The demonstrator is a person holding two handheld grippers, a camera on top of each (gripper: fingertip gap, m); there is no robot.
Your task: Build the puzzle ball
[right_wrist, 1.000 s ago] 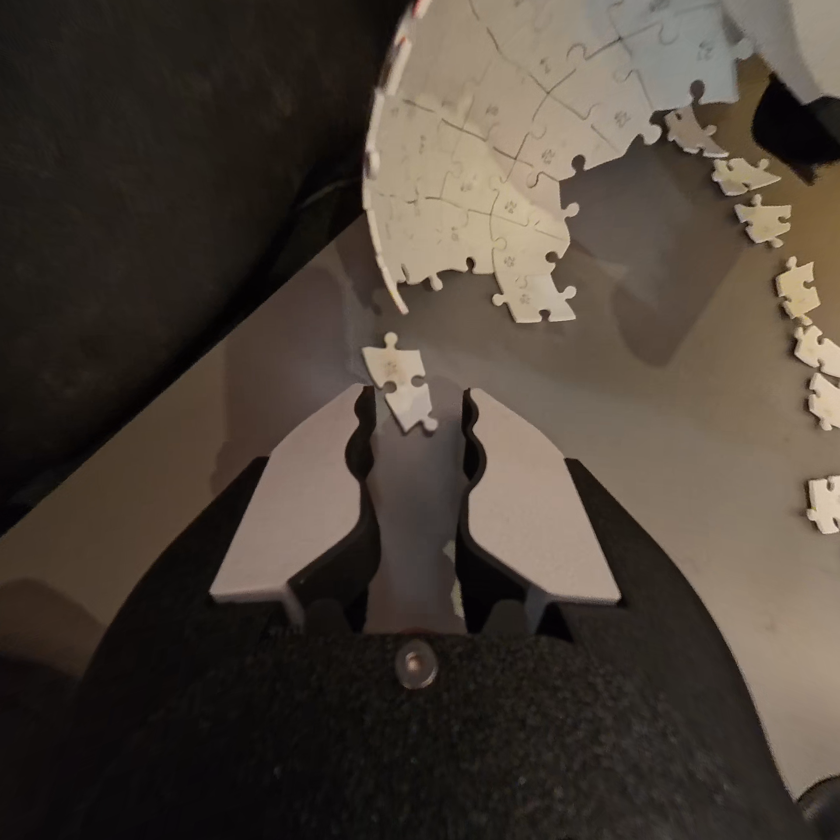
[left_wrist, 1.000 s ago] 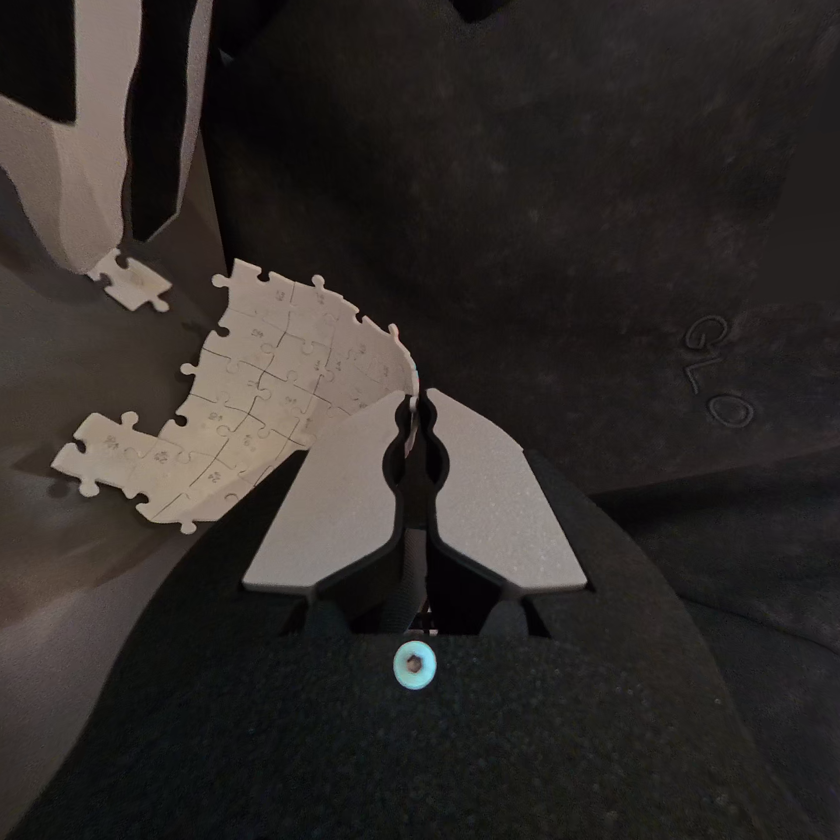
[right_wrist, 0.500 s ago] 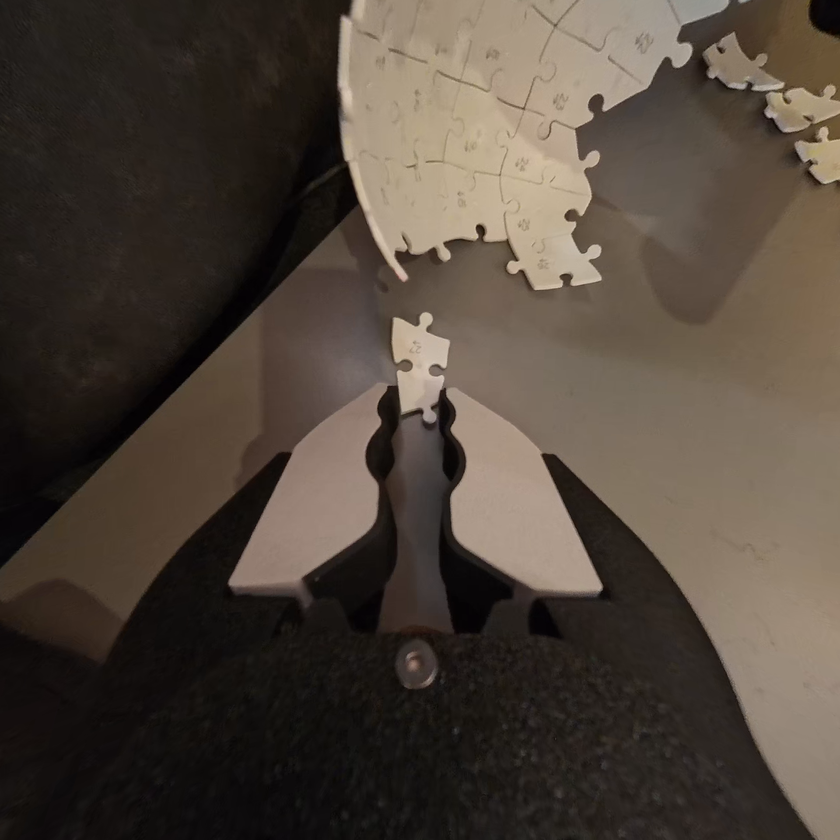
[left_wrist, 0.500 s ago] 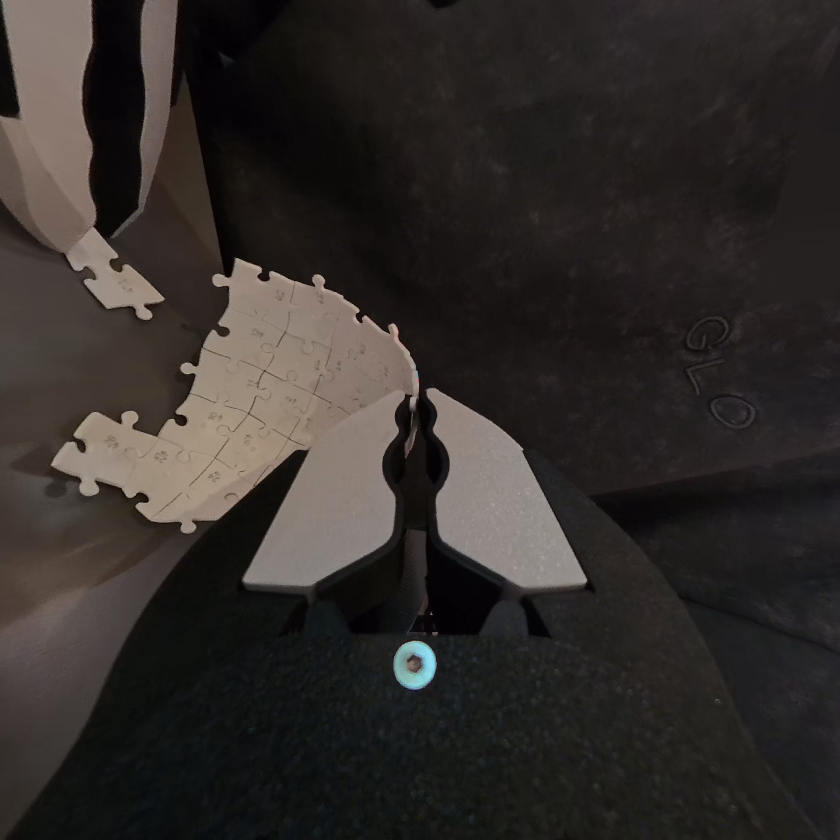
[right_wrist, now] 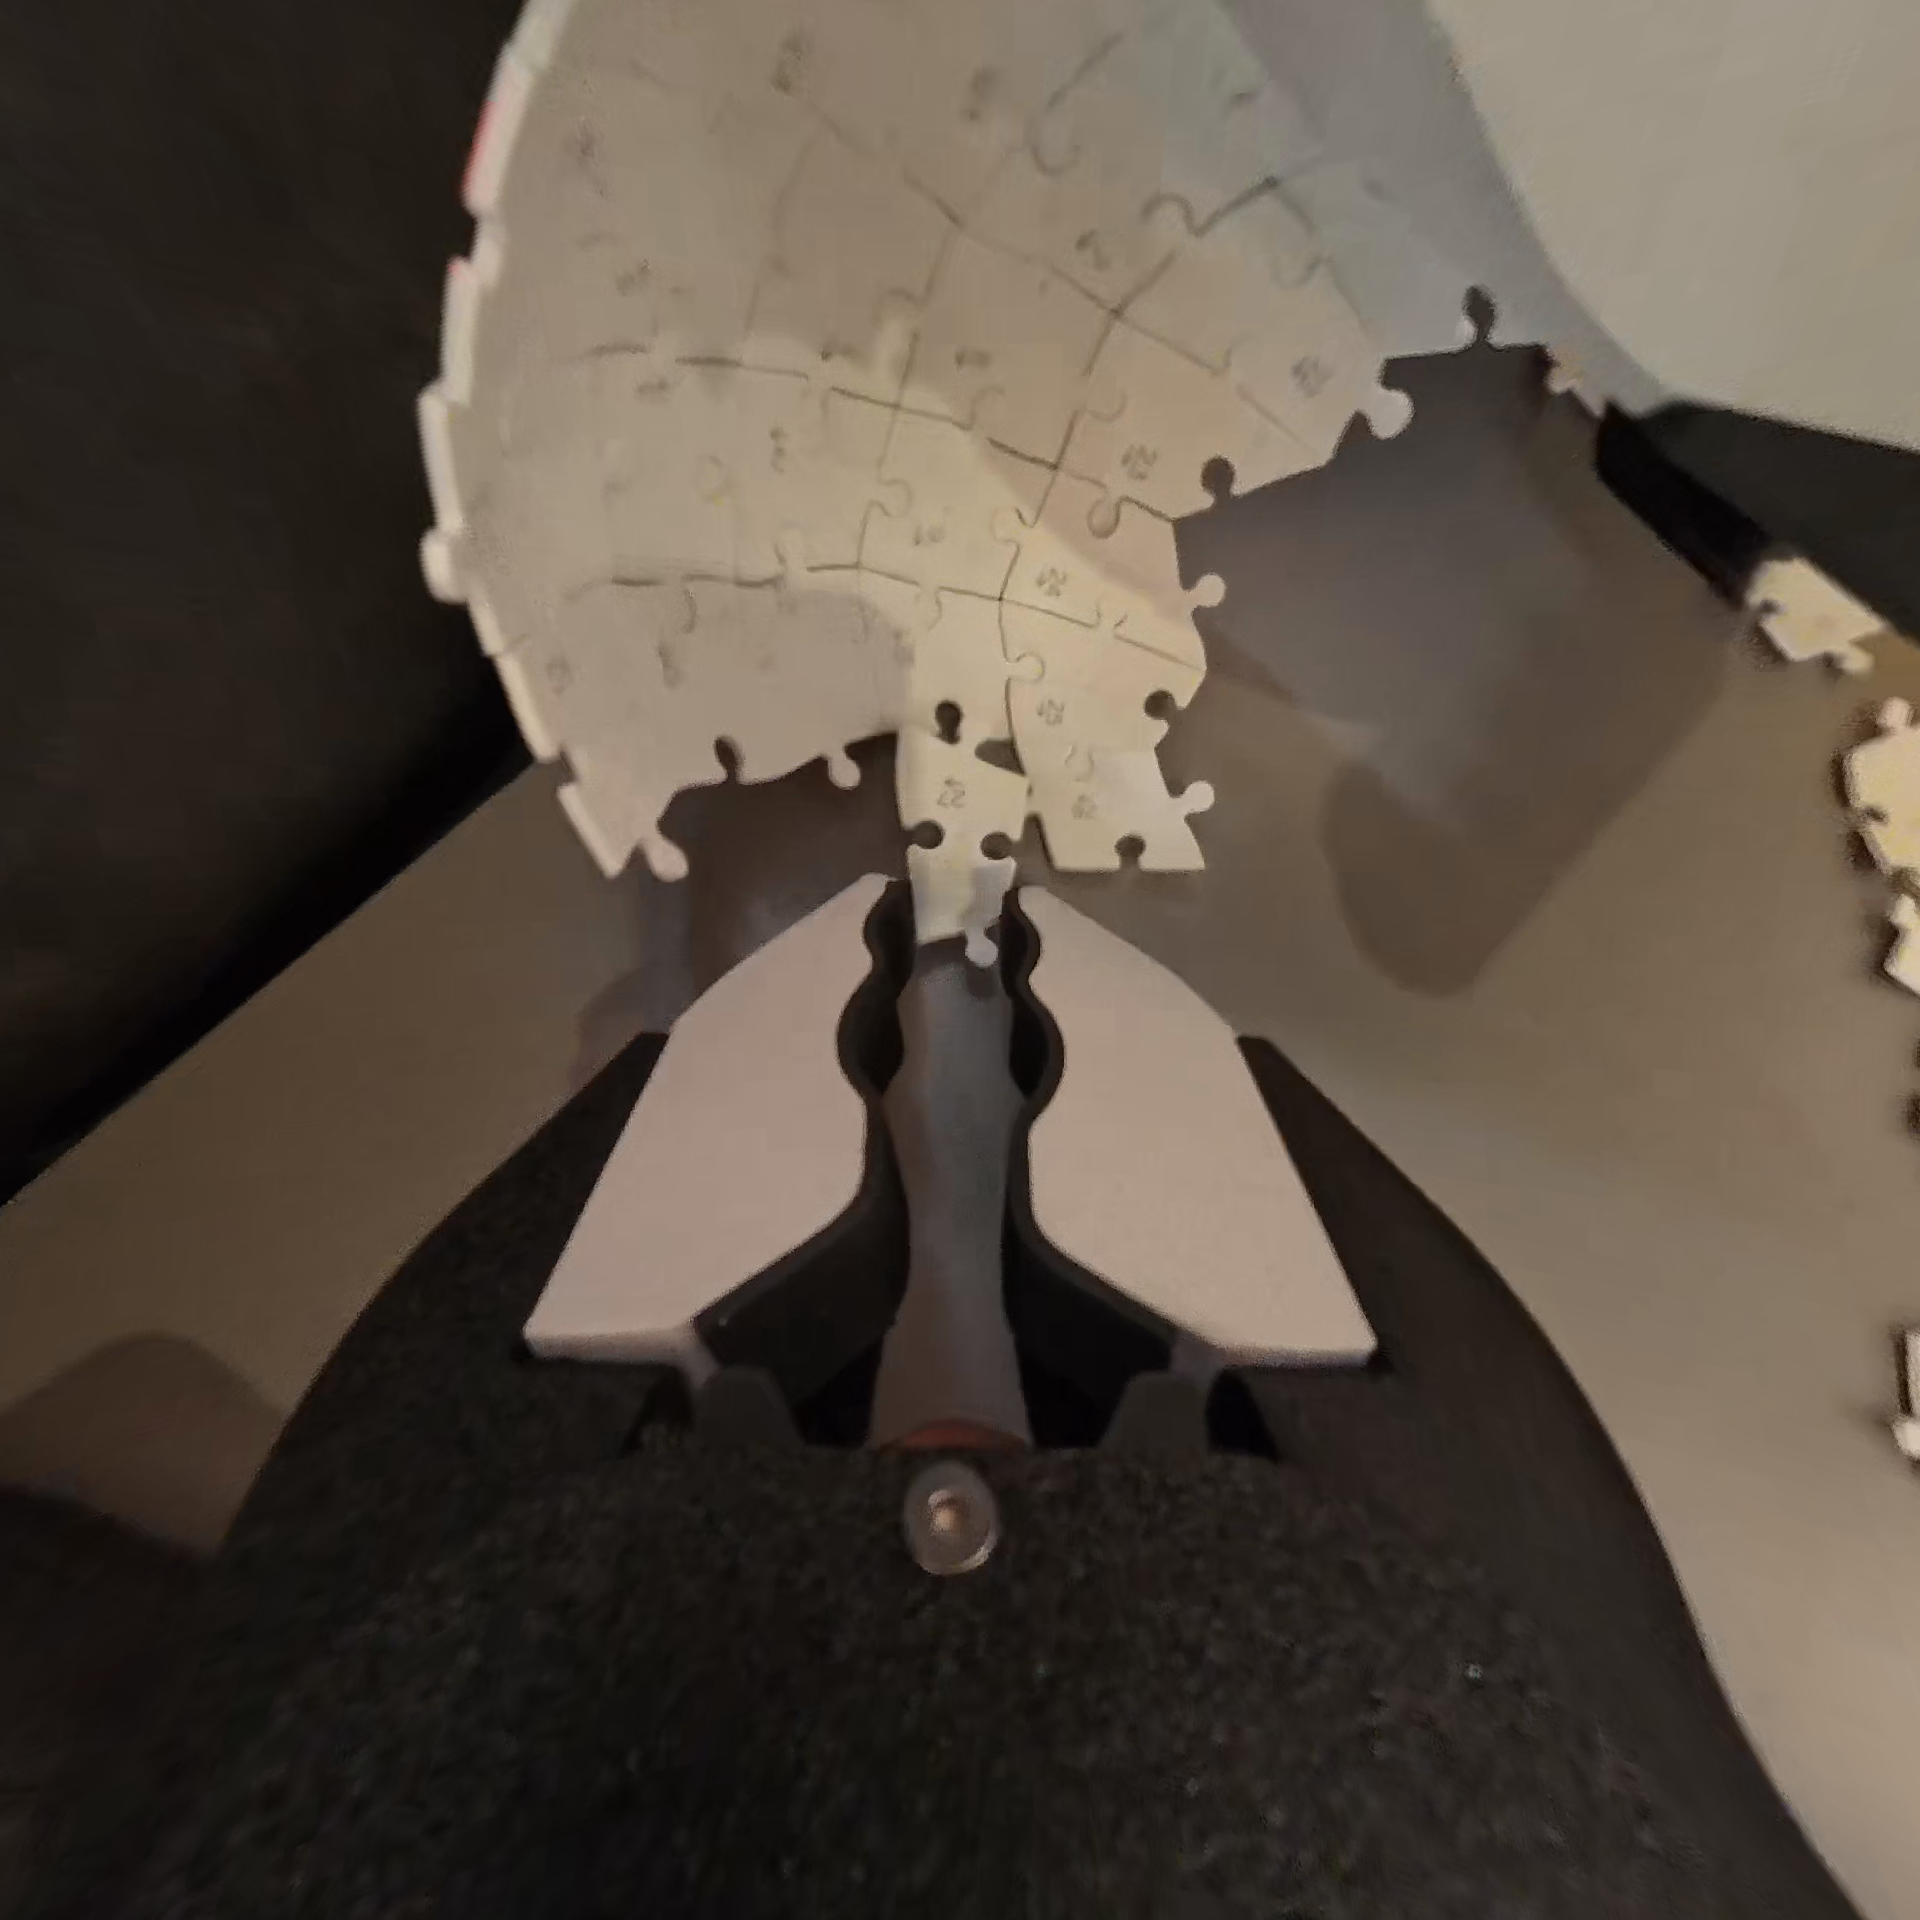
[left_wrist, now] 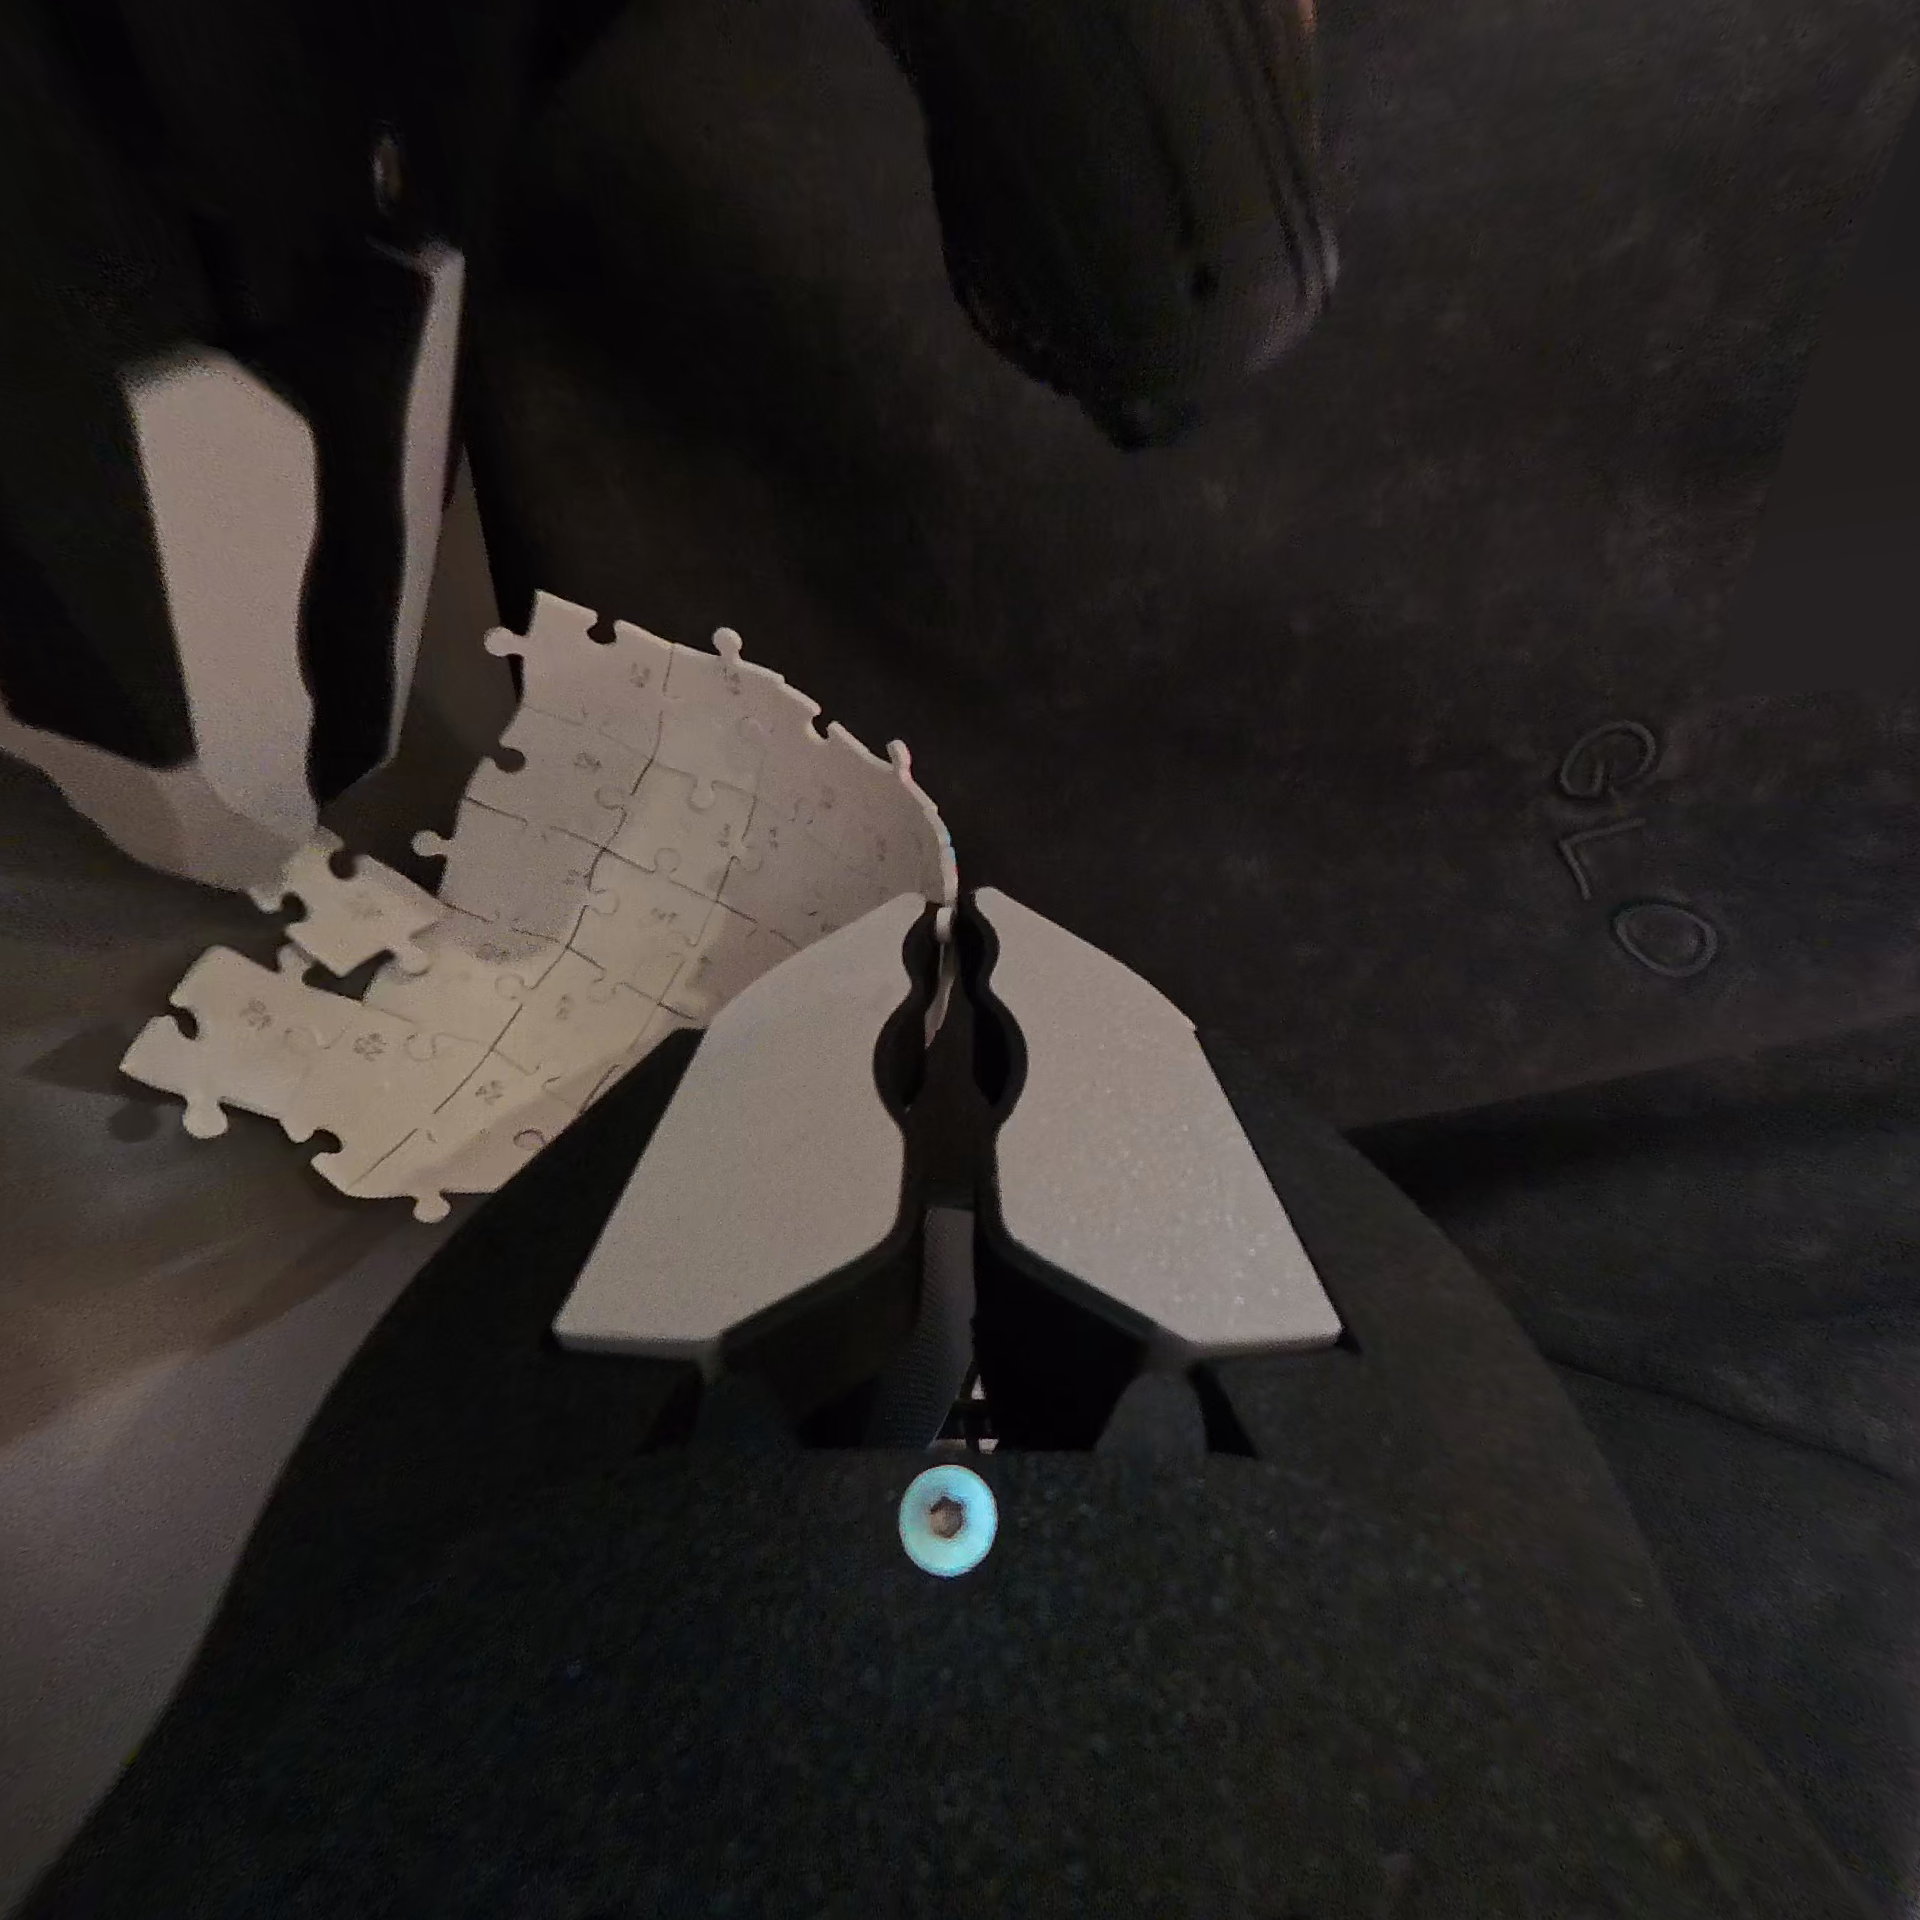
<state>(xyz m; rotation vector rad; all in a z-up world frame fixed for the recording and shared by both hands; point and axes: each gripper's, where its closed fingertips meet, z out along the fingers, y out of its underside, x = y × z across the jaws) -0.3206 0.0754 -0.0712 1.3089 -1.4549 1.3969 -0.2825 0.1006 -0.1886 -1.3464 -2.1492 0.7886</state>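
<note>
A curved shell of joined white puzzle pieces, the partly built puzzle ball (left_wrist: 665,883), hangs above a grey table. My left gripper (left_wrist: 948,914) is shut on the shell's right edge and holds it up. My right gripper (right_wrist: 954,896) is shut on a small two-piece white puzzle part (right_wrist: 956,831) and holds its top against the lower rim of the shell (right_wrist: 883,468), beside a protruding piece (right_wrist: 1117,810). In the left wrist view the right gripper (left_wrist: 301,831) comes in from the upper left with that part (left_wrist: 353,914) at the shell's open edge.
The grey table (right_wrist: 1455,1195) has several loose white puzzle pieces (right_wrist: 1813,623) along its right side. Dark fabric (left_wrist: 1351,727) fills the background behind the shell and lies left of the table edge (right_wrist: 208,520). Left tips to right tips: about 12 centimeters.
My right gripper closed on the small puzzle part, lifted it off the table and brought it up to the shell's lower rim. My left gripper stayed still with the shell.
</note>
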